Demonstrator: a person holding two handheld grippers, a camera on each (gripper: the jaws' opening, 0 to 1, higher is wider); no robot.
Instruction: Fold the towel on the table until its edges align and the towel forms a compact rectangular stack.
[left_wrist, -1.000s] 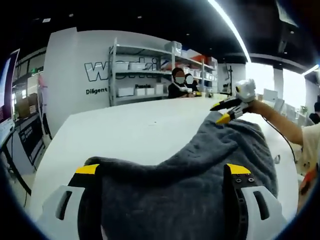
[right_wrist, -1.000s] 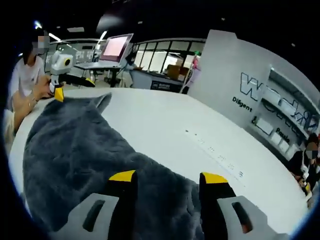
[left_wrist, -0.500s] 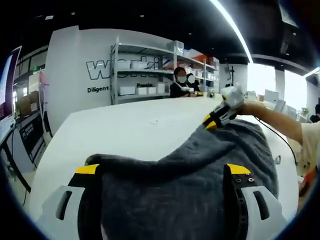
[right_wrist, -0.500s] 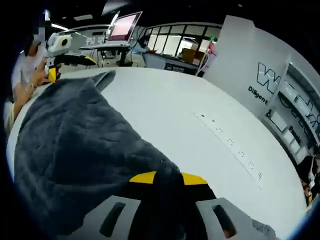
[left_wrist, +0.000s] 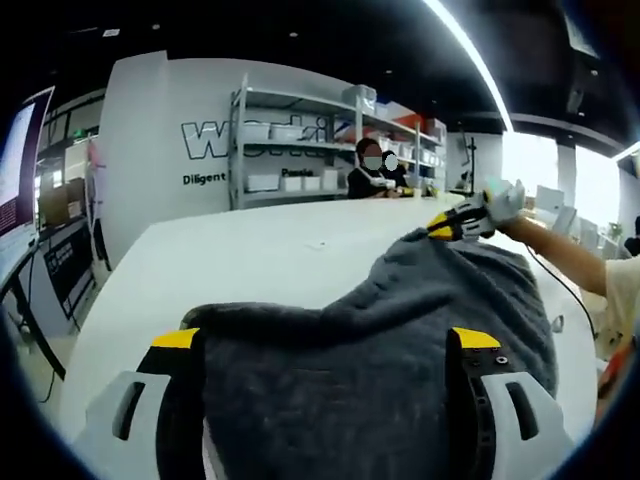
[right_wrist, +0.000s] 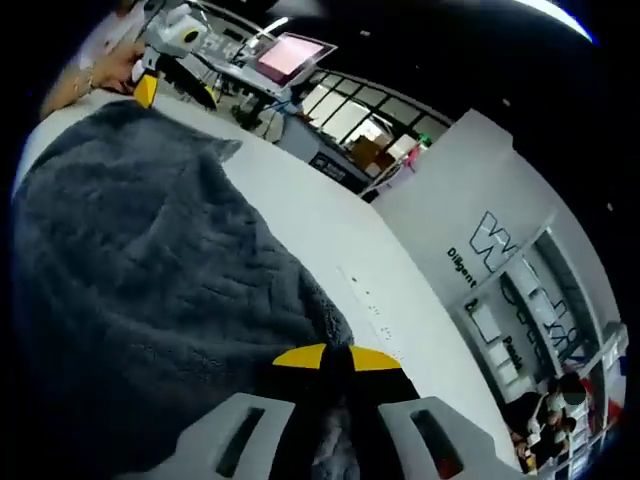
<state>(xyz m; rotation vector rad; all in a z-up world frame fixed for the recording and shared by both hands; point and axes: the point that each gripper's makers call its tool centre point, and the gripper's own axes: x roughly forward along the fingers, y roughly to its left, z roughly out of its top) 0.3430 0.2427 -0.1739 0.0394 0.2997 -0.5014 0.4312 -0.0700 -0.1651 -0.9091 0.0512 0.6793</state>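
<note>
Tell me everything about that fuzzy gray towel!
The towel is dark gray and fluffy, like thick fleece. It lies rumpled over the white table. The right hand-held gripper is shut on one corner, lifting it. The left hand-held gripper stands open with the towel's edge between its jaws.

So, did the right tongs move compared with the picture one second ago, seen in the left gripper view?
Yes. The right tongs, shut on the grey towel, now stand higher and slightly further right against the white table, lifting that corner.
</note>
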